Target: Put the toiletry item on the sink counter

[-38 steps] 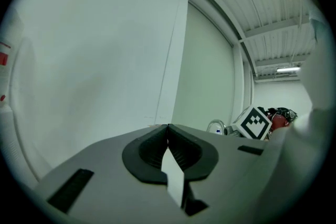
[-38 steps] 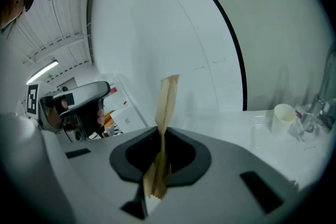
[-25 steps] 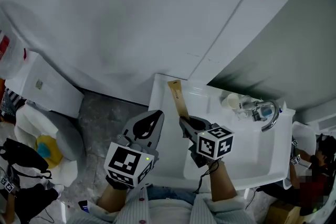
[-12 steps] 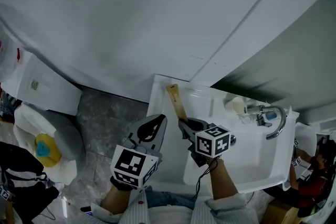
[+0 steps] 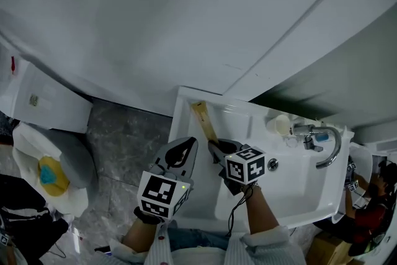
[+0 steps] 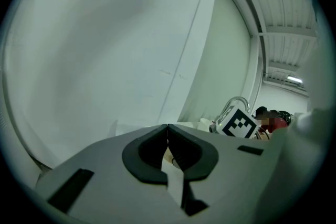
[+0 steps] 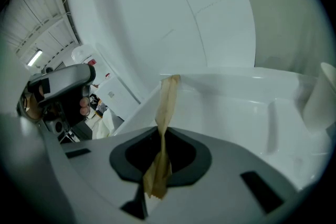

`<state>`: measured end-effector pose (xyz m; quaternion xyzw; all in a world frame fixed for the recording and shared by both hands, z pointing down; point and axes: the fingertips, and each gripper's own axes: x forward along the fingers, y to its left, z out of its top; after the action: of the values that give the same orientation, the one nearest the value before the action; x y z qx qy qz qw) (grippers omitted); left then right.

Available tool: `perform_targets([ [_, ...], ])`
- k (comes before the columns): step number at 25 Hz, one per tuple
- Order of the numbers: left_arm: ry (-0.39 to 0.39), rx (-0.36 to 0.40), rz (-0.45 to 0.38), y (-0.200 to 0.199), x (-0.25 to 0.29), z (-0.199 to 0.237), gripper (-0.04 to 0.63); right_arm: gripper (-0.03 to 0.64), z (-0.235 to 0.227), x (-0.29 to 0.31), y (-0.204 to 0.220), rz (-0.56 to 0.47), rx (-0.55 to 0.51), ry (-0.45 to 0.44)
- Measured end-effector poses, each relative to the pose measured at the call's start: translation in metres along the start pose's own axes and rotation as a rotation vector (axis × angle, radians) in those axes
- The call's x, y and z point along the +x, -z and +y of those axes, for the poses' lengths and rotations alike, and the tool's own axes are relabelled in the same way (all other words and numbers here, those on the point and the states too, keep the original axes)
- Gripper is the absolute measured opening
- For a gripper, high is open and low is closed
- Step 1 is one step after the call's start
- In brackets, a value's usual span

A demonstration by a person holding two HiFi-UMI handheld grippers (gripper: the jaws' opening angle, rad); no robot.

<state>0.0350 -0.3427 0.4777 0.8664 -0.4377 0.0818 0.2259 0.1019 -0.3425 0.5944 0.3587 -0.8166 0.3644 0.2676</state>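
We are pinching the tan toiletry packet (image 5: 203,121) between the jaws of our right gripper (image 5: 216,147), its far end reaching toward the sink's (image 5: 291,186) left back corner. We are holding our left gripper (image 5: 185,146) just beside the sink's left edge, jaws together on nothing.

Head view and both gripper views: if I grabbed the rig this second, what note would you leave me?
The left hand-held gripper is shut and empty, by the sink's left edge.
The right hand-held gripper is shut on the tan paper packet.
The packet's far end is over the back left corner of the sink counter; contact unclear.
Done: packet gripped and at the sink.
Left: lower it onto the counter, open the jaws, withdraw.
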Motion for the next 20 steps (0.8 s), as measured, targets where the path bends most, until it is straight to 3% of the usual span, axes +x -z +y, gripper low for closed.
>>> perform_targets([
  [20, 0.002, -0.020, 0.067, 0.031, 0.017, 0.015, 0.017, 0.048, -0.008, 0.024, 0.022, 0.085, 0.008, 0.063],
])
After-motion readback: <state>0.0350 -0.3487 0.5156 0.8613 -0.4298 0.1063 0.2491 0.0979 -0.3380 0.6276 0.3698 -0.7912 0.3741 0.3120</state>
